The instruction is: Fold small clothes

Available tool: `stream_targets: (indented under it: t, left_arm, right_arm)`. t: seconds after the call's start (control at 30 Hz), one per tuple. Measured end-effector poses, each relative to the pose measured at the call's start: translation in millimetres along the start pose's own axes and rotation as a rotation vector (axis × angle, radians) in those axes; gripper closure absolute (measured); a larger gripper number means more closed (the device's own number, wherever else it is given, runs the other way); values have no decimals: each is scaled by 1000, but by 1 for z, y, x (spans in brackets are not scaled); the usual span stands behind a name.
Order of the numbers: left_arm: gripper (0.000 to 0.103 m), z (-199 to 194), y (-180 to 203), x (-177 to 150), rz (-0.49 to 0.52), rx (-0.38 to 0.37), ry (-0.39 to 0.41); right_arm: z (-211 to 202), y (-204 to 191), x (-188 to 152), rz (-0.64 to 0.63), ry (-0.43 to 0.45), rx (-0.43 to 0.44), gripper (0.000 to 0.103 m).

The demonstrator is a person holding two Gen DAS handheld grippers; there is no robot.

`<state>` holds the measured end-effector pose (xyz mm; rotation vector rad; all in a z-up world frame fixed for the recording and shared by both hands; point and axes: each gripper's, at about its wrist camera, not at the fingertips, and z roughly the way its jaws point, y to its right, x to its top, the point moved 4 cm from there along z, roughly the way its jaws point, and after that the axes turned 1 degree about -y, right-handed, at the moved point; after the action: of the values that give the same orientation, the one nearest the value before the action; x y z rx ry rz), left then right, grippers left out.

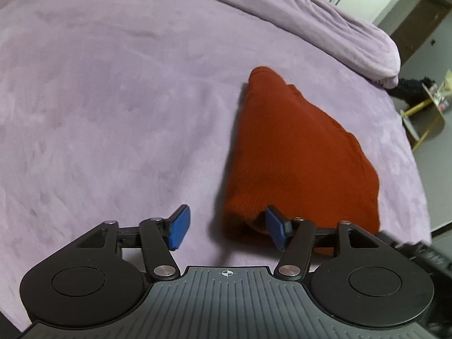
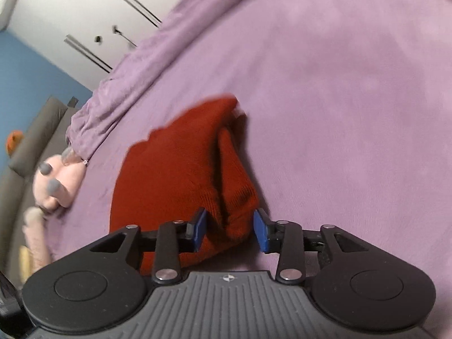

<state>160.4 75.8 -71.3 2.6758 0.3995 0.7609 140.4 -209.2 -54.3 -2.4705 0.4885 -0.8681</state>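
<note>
— How do the left gripper's (image 1: 226, 227) jaws stand?

— Spread wide over the purple blanket (image 1: 113, 99). The near corner of the folded red garment (image 1: 299, 163) lies just inside the right-hand pad; nothing is pinched.

— And the right gripper (image 2: 229, 230)?

— Partly spread. The garment's near folded end sits between the blue pads; whether they press it, I cannot tell.

— Any containers?

— I see none.
</note>
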Motion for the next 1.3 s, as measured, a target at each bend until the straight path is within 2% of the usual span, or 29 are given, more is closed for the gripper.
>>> stream_targets:
  t: [0.1, 0.2, 0.3, 0.43, 0.67, 0.77, 0.8, 0.87, 0.97, 1.03, 1.07, 1.1, 1.2, 1.3]
  left_arm:
    - [35, 8, 10, 2, 28, 3, -6]
    - [32, 17, 20, 1, 73, 33, -11]
    - [31, 26, 28, -4, 153, 88, -14]
    - [27, 33, 30, -12, 206, 124, -35]
    - [19, 37, 30, -17, 242, 162, -37]
    - [17, 34, 30, -22, 258, 173, -51]
    - [16, 33, 30, -24, 277, 185, -62]
    - [21, 32, 29, -37, 351, 250, -116]
    - [18, 15, 28, -60, 431, 270, -61]
    - [13, -1, 25, -75, 413, 271, -28]
    - [12, -9, 23, -81, 391, 253, -17]
    - [9, -18, 21, -86, 358, 232, -7]
    - [7, -37, 16, -87, 300, 213, 14]
    - [7, -50, 18, -79, 298, 241, 36]
  right_arm:
    - [-10, -24, 6, -158, 79, -59, 59]
    - [0, -39, 7, -251, 54, -84, 57]
    - [21, -43, 3, -322, 1, -177, 57]
    - [28, -36, -3, -360, -12, -217, 56]
    - [34, -35, -7, -459, -17, -264, 37]
    - [29, -35, -10, -463, -25, -276, 33]
    - [26, -36, -13, -478, -27, -293, 31]
    - [19, -37, -20, -502, -40, -342, 23]
    - [4, -34, -41, -504, -99, -385, 19]
    - [-6, -35, -61, -509, -142, -346, 13]
    - [-12, -36, -71, -507, -157, -322, 7]
    - [-19, -37, -80, -502, -167, -300, 4]
    - [-32, -45, -94, -502, -186, -277, 4]
    - [-38, -59, -93, -505, -192, -299, 4]
